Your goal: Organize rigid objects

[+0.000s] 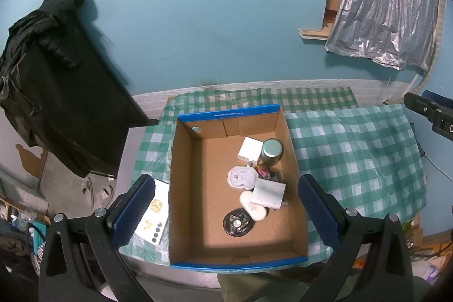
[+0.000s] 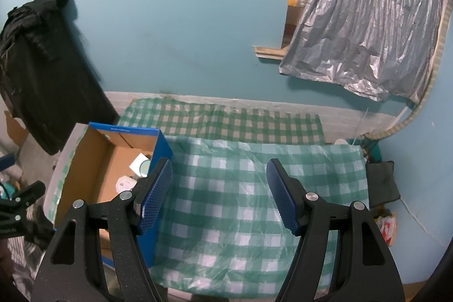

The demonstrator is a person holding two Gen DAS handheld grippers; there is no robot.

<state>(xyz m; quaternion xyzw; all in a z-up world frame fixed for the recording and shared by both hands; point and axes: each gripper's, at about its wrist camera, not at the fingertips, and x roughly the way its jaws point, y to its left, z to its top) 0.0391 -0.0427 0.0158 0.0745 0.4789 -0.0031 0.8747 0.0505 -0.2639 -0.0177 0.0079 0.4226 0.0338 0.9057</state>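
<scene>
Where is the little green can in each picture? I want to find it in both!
Left wrist view: the green can stands upright in the cardboard box, near its far right corner.
Right wrist view: only its top peeks over the box's blue wall, beside the right gripper's left finger.
Shared landmark: the box's blue rim.

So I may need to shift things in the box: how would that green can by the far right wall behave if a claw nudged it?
The green can stands upright and looks taller than wide, so a high push may tip it. On its side it would likely roll. It probably feels stiff, and the white block beside it could stop a leftward slide.
</scene>
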